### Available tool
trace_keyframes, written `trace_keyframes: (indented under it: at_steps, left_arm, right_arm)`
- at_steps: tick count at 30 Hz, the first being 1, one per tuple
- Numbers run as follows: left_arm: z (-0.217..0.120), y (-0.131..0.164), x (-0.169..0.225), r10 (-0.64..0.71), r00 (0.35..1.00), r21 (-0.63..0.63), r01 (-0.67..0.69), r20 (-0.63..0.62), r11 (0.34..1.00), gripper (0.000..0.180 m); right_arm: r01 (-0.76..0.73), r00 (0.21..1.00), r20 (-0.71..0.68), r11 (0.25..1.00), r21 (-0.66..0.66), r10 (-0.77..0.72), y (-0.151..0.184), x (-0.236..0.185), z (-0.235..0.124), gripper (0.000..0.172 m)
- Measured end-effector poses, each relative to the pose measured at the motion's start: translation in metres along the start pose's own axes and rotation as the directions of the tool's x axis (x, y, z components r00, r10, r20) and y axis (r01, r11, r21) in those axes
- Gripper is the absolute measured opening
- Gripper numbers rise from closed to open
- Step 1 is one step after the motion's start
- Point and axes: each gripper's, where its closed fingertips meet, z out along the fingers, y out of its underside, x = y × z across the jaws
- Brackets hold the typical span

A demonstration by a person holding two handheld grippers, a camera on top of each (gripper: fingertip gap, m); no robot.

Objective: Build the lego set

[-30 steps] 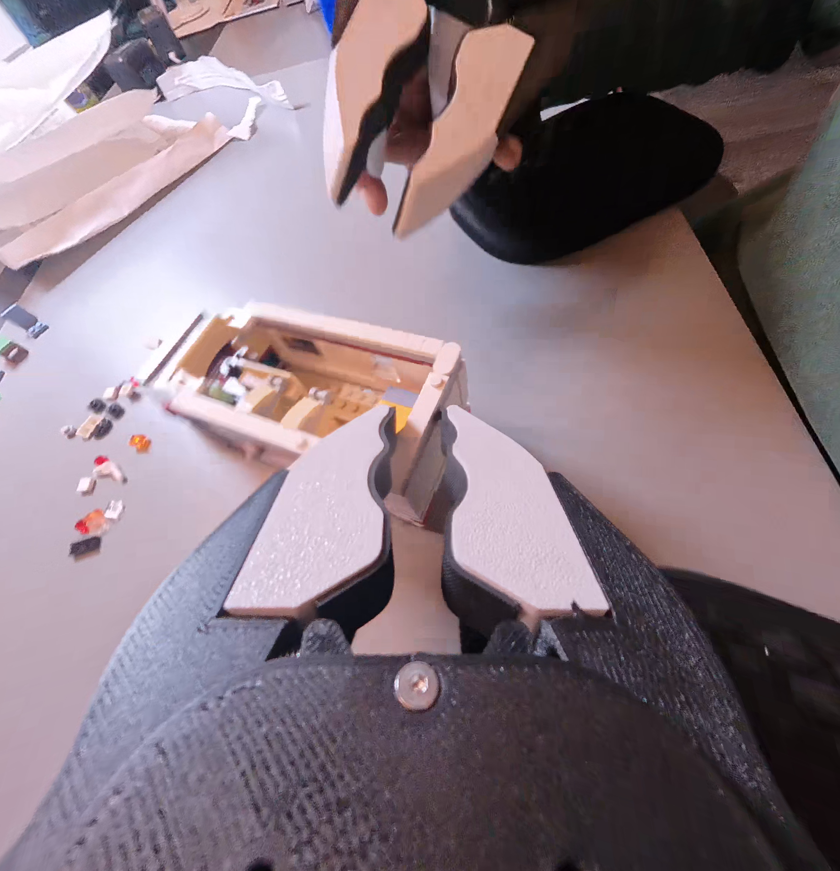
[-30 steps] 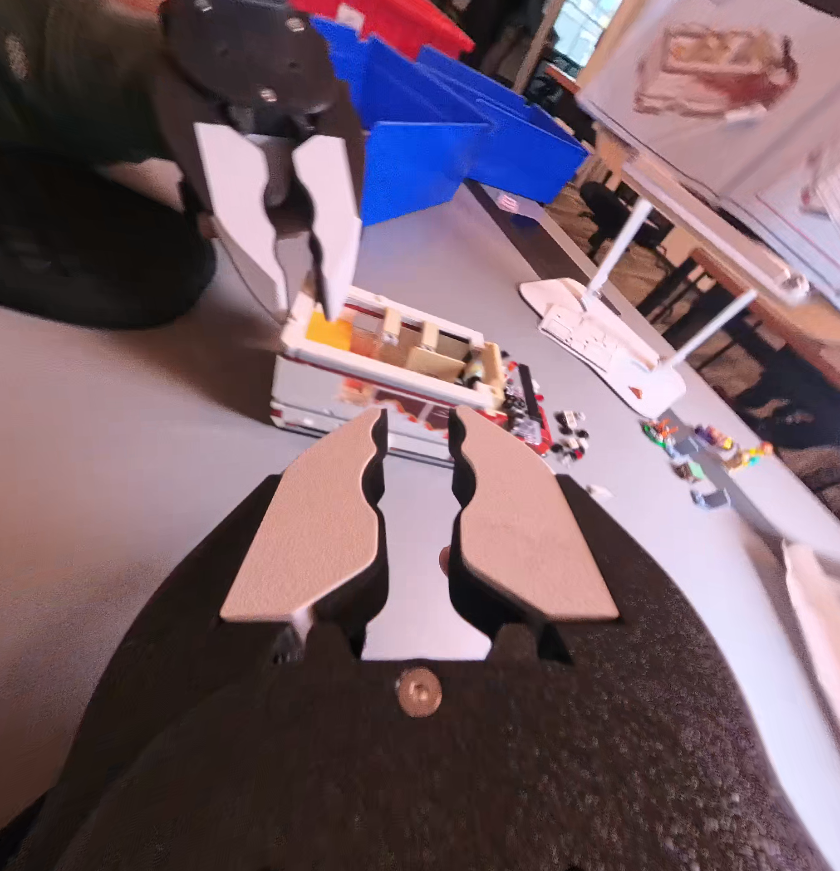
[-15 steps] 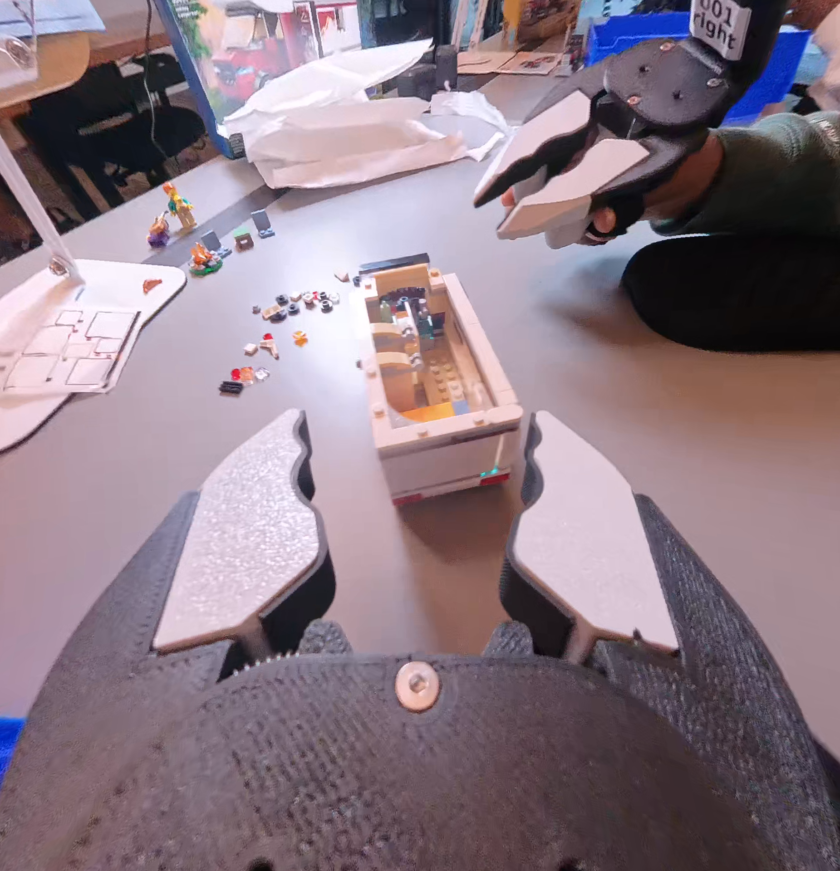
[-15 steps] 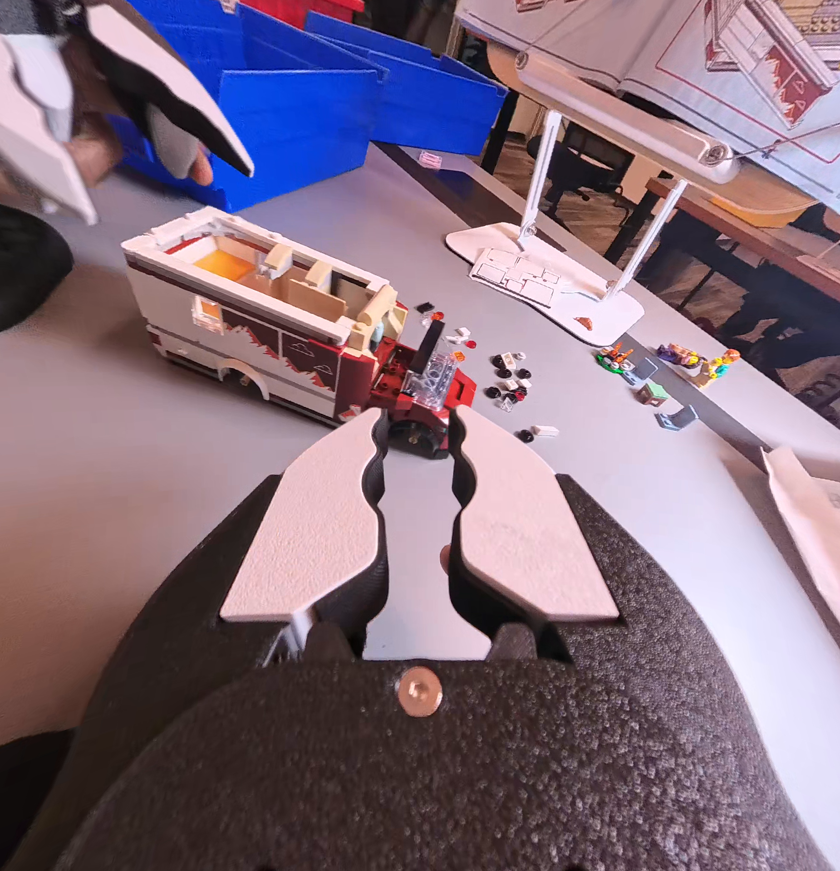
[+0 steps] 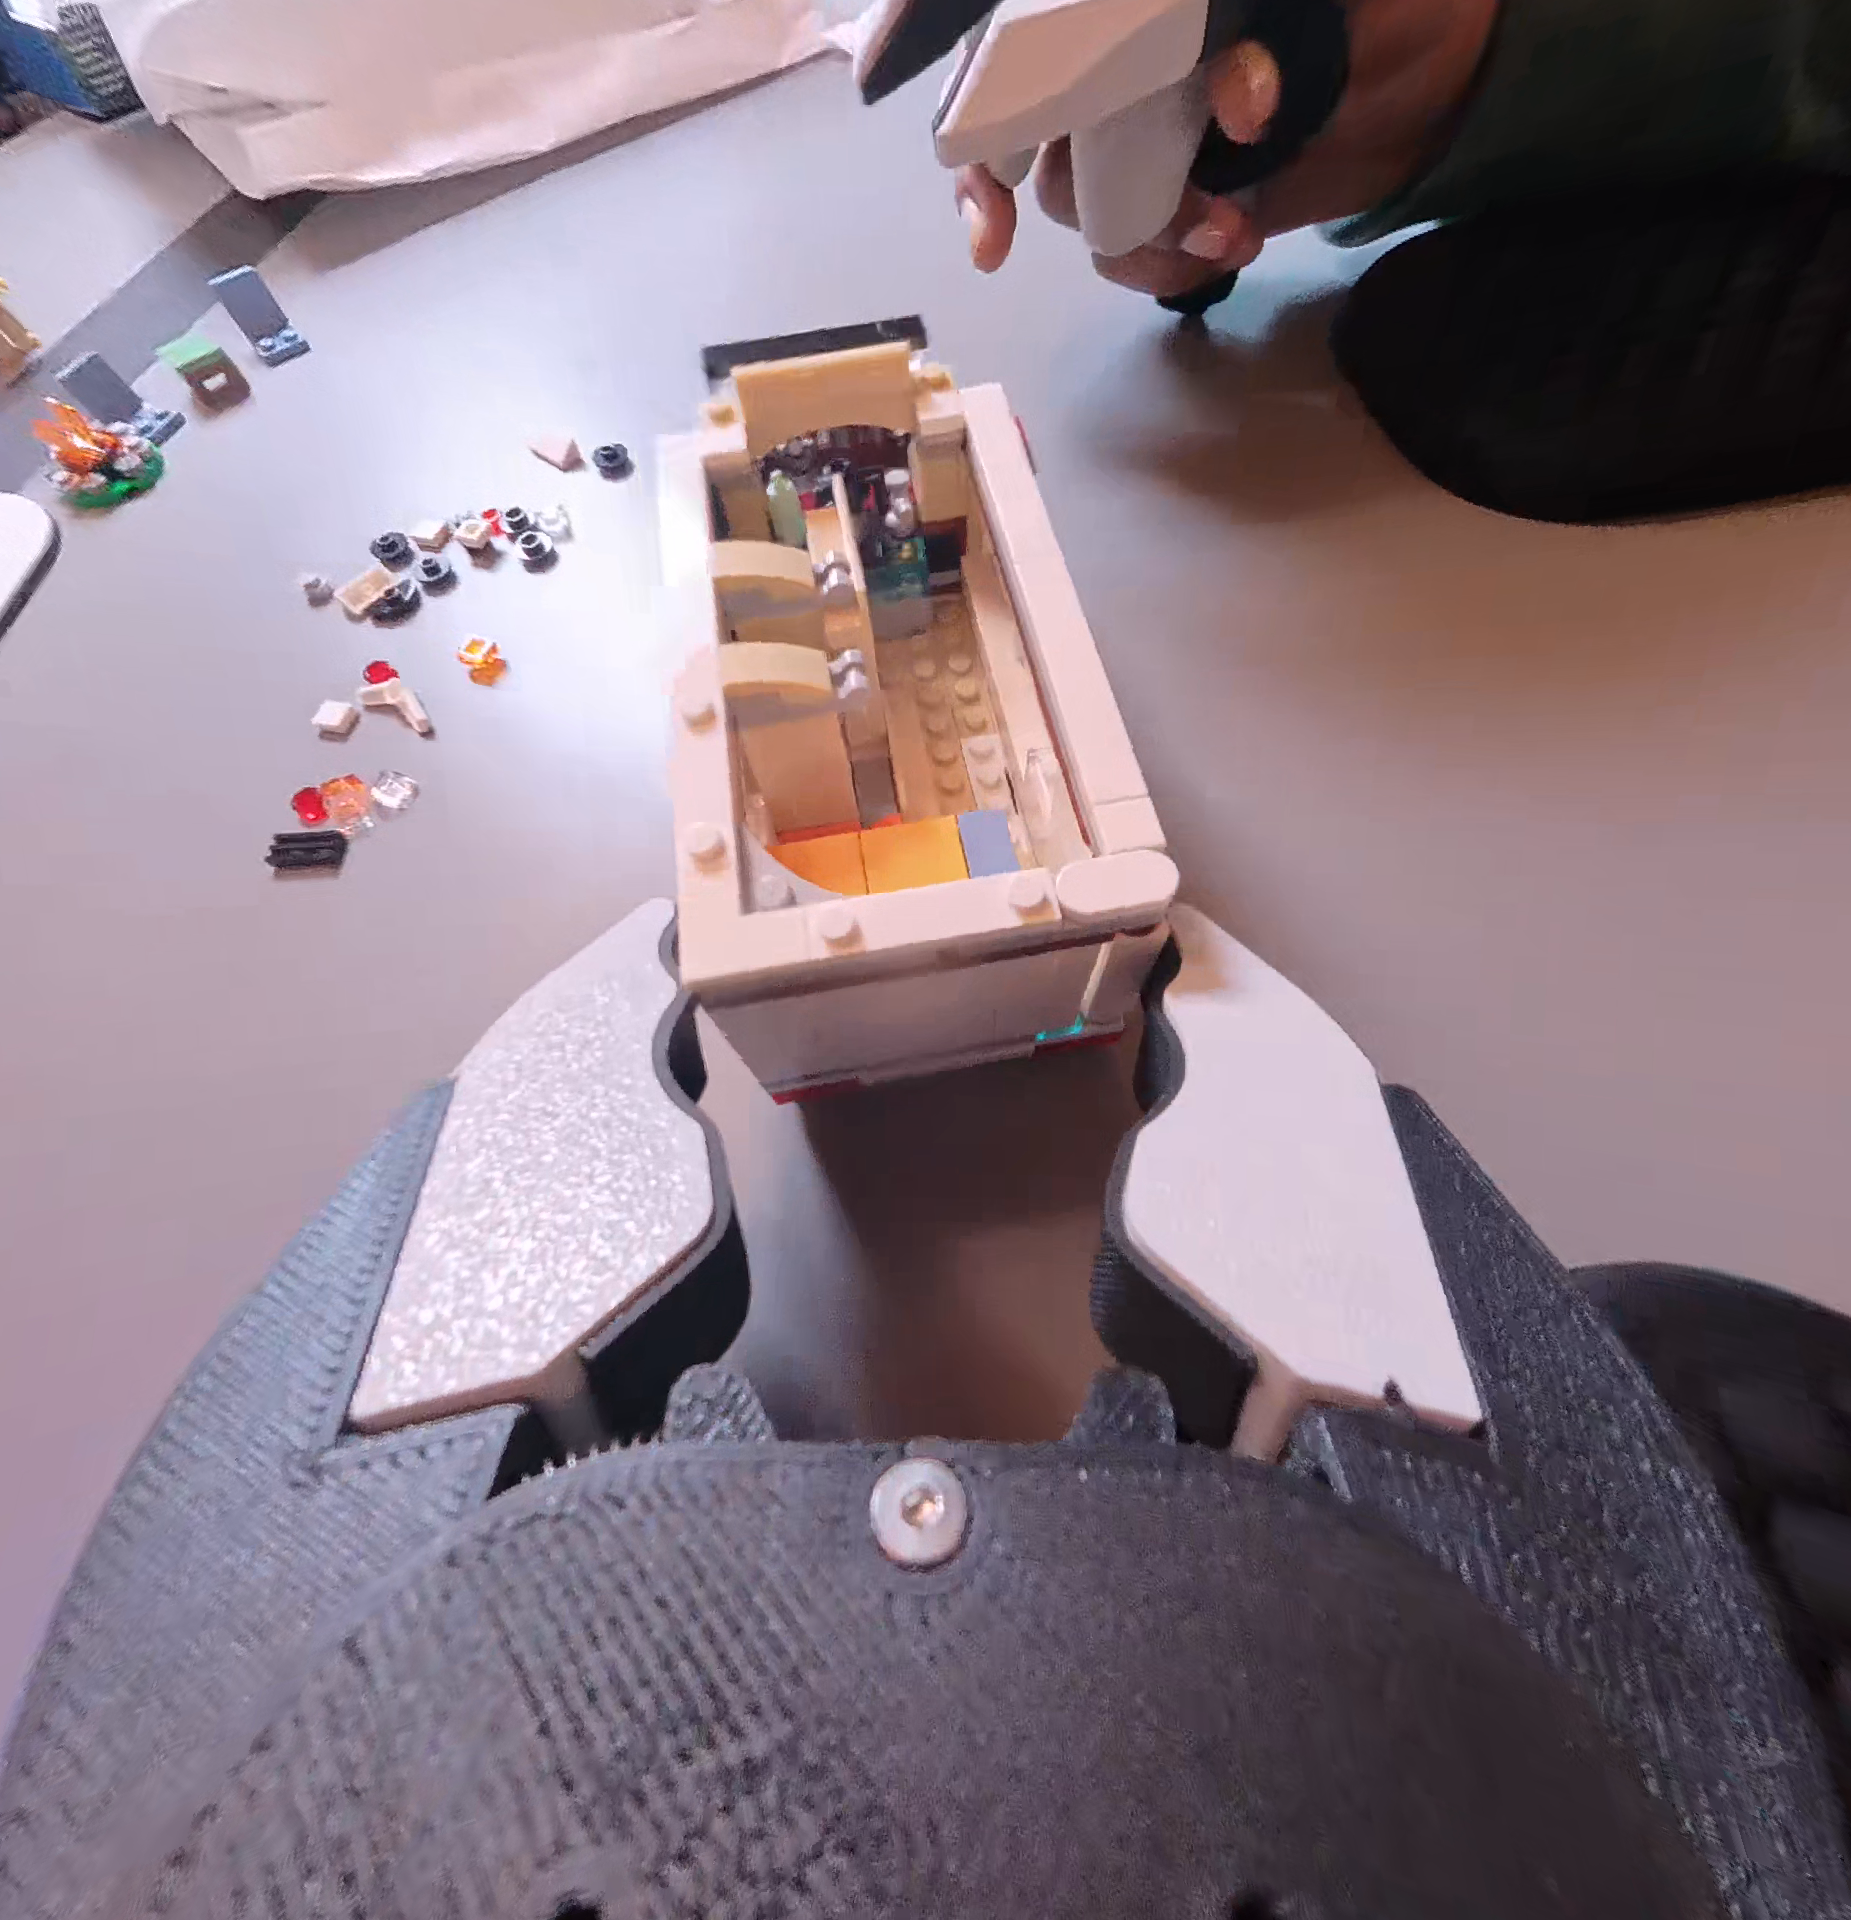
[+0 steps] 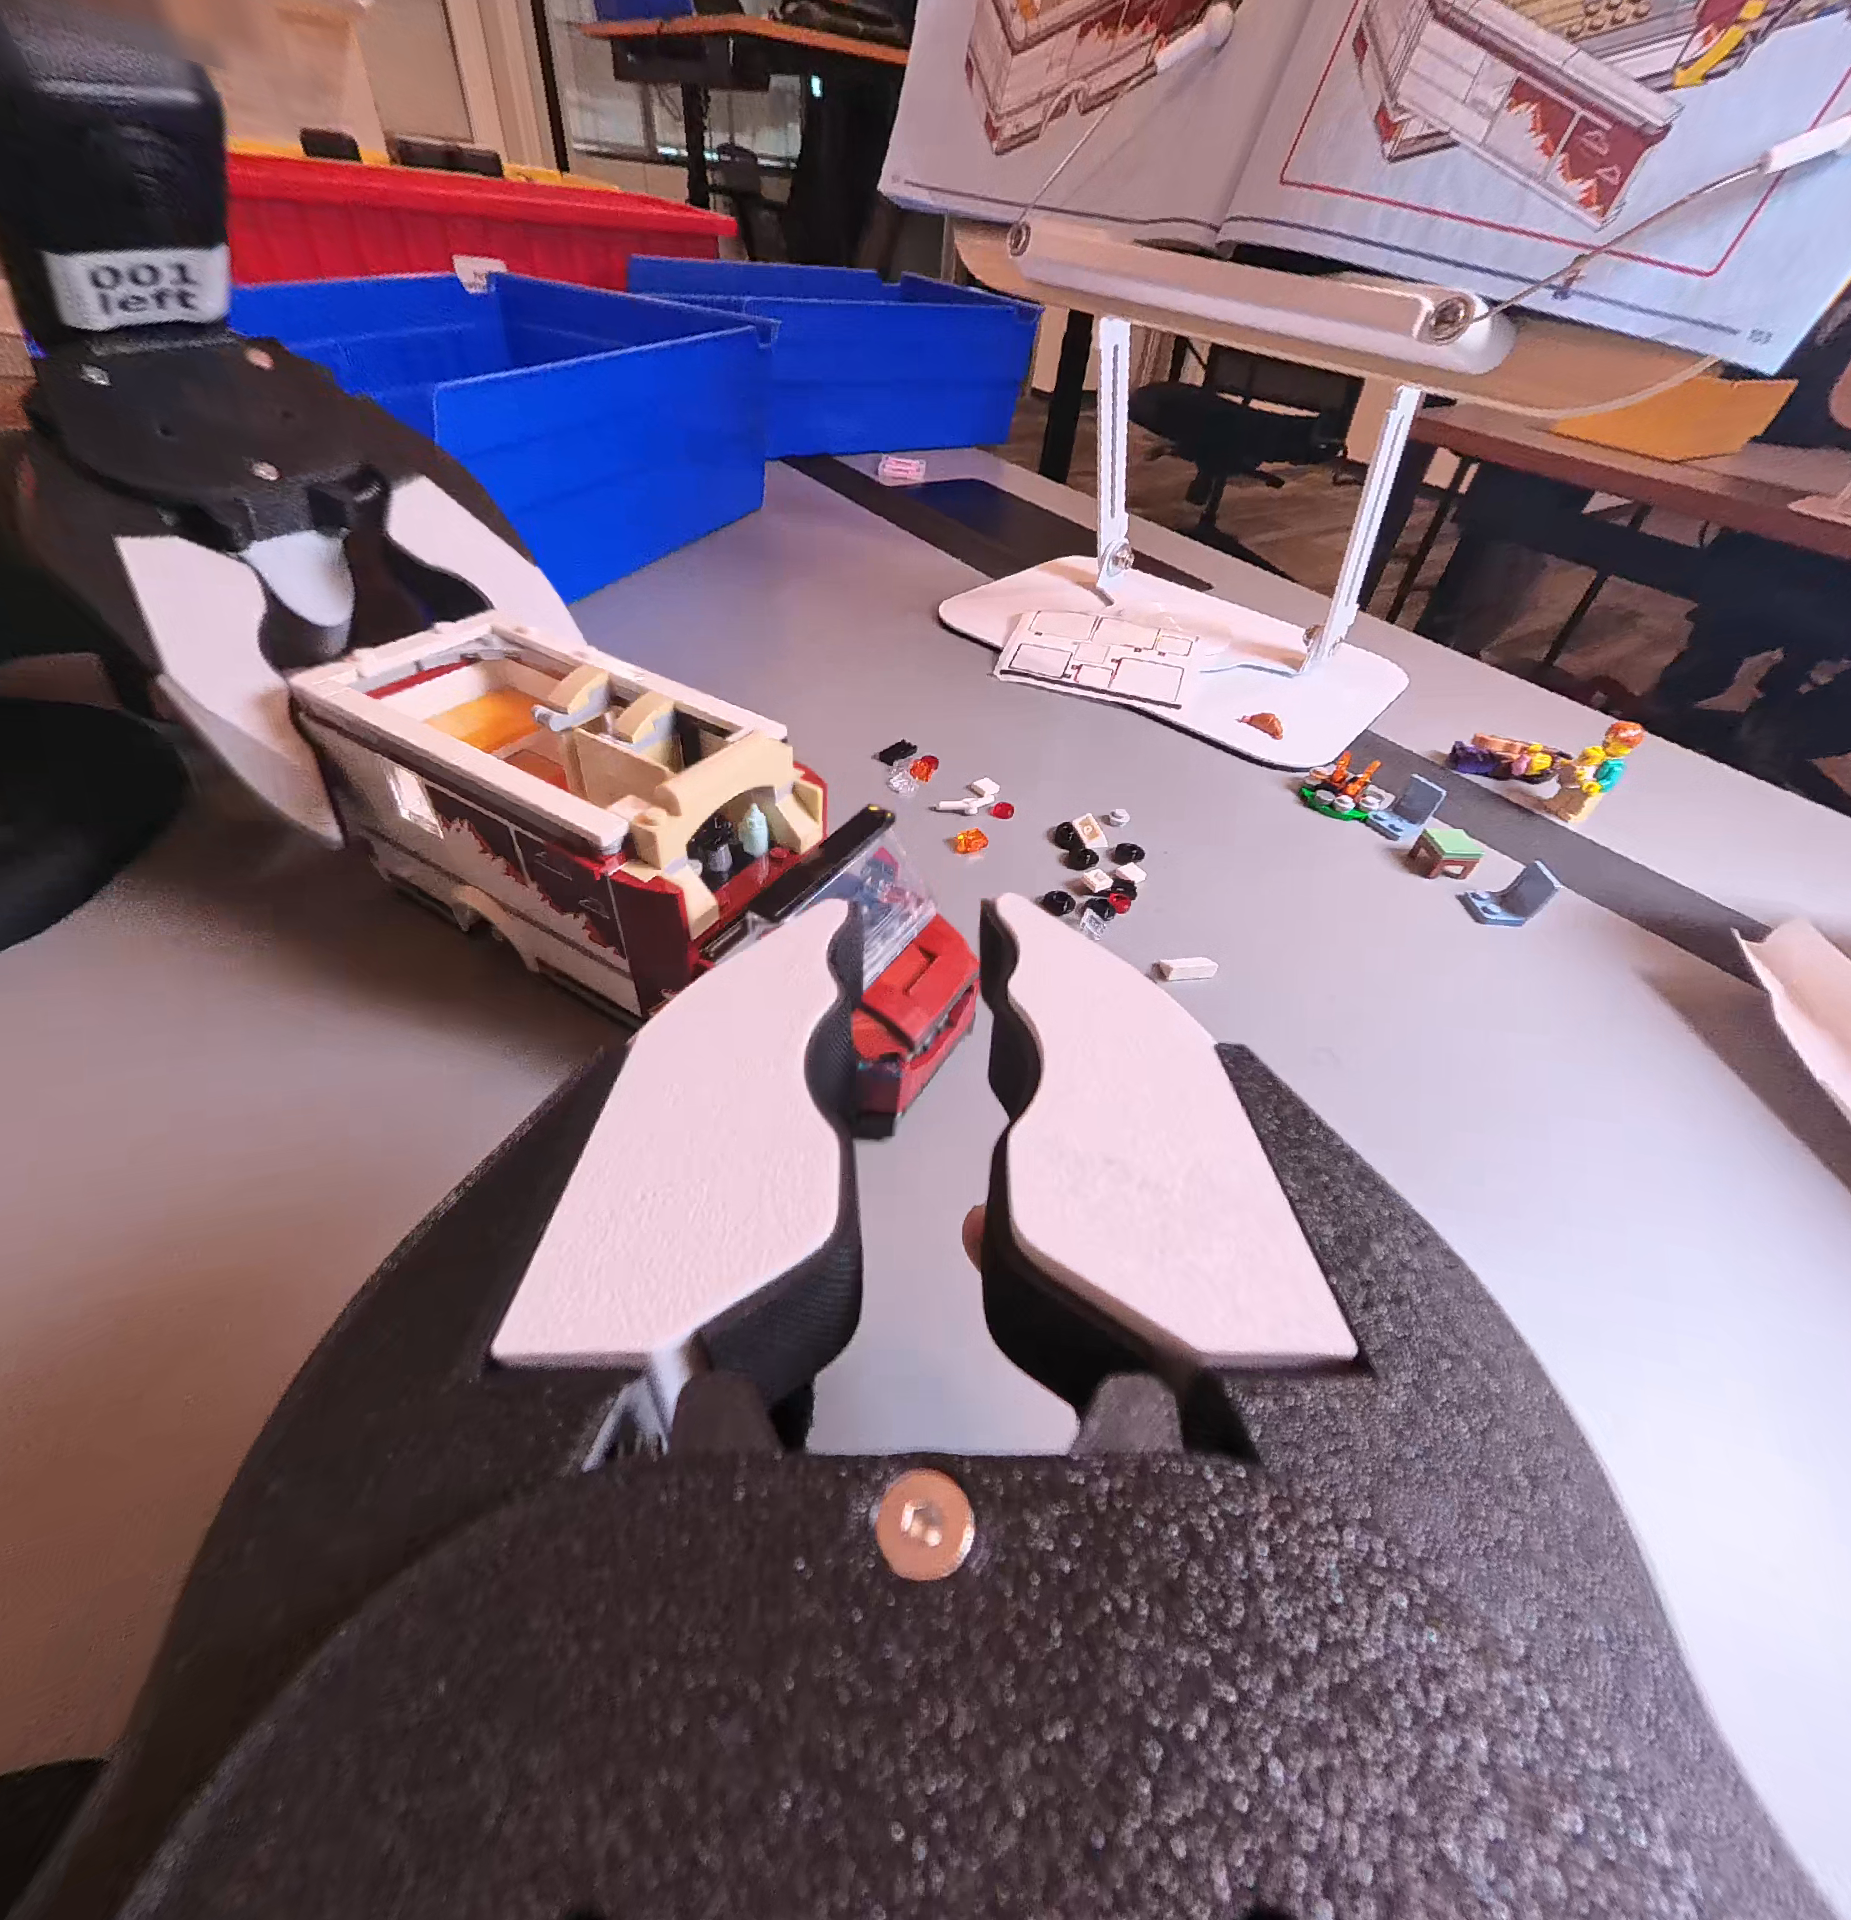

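The left gripper had its fingers spread wide around the rear end of a roofless toy-brick camper van, one fingertip on each side of the white back wall. They sat right against its corners, but whether the pads actually pressed on it could not be told. The van stood on the grey bench, its cream seats and orange floor tiles open to view, its dark red bonnet pointing away from that gripper.

The right gripper hovered just above and in front of the bonnet, its fingers nearly closed with a narrow gap between them and nothing gripped.

Beside the van lay a scatter of small loose pieces, black rings, white tiles, and clear red and orange studs. Farther off stood a small figure, a little campfire build and grey chairs. Blue bins and a red one lined the back of the bench, and a white stand held an open instruction booklet.
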Motion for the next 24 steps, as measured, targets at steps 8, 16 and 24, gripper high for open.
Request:
trace_keyframes:
  at_steps: [8, 16, 24]
  left_arm:
    - [-0.009, 0.007, -0.018, -0.018, 0.997, 0.022, 0.016, 0.077, 1.000, 0.086]
    - [-0.002, 0.004, -0.023, -0.023, 0.992, 0.016, 0.021, 0.120, 1.000, 0.075]
    - [-0.007, 0.007, -0.032, -0.064, 0.977, 0.016, 0.062, 0.205, 0.998, 0.074]
  right_arm:
    - [0.010, 0.999, -0.041, 0.999, 0.035, -0.009, -0.003, 0.007, -0.005, 0.019]
    - [-0.022, 0.998, -0.050, 0.999, 0.024, 0.024, -0.002, 0.008, -0.005, 0.019]
    - [-0.052, 0.995, -0.083, 0.998, 0.048, 0.056, -0.003, 0.017, -0.007, 0.021]
